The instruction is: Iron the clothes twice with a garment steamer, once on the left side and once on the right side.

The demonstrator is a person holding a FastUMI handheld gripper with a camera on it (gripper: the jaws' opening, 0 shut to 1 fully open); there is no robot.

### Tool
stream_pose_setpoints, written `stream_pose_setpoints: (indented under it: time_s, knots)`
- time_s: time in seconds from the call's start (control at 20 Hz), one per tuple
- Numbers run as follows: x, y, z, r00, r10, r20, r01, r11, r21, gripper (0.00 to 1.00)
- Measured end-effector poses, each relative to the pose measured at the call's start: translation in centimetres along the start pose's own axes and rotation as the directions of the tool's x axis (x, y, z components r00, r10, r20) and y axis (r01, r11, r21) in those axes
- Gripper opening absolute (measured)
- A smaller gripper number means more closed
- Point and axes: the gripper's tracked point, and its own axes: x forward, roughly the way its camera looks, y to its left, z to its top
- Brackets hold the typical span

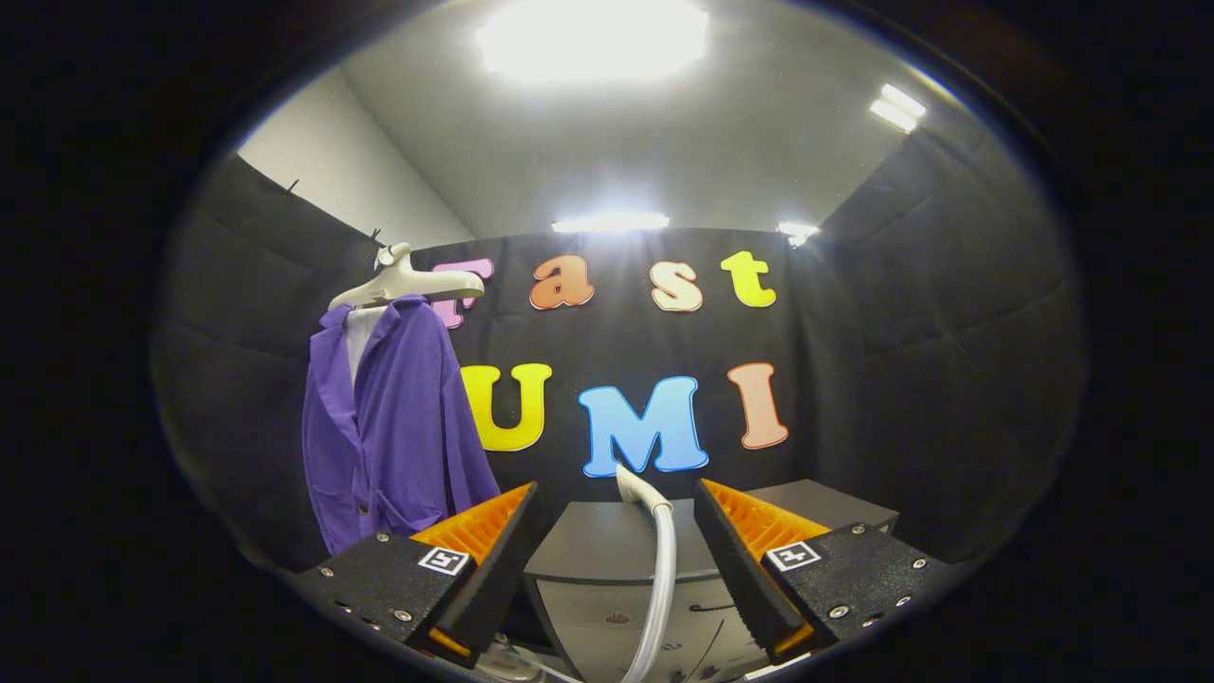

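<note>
Two fingers of our claw stand apart and empty astride the steamer hose rising over the desk, presumably lining up a grab, while the purple jacket hangs beyond them on its hanger.

Staged recording booth, not a home: black cloth walls on three sides, white ceiling with bright panel lights, purple jacket on a hanger, grey cabinet.
</note>
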Motion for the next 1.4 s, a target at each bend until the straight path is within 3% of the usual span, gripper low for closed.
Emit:
stream_pose_setpoints:
  time_s: [0.45,0.7,0.95,1.15,1.4]
  knots:
    - [10.0,-4.1,0.3,0.993,0.08,-0.093,-0.069,0.991,0.118,0.96]
    - [17.5,-4.7,-2.4,0.963,0.149,-0.223,-0.115,0.981,0.159,0.96]
    - [24.6,-5.4,-5.9,0.928,0.175,-0.329,-0.096,0.966,0.241,0.95]
    - [29.1,-5.1,-9.4,0.88,0.215,-0.422,-0.077,0.944,0.321,0.94]
    - [32.0,-4.0,-14.7,0.772,0.283,-0.569,-0.048,0.919,0.391,0.94]
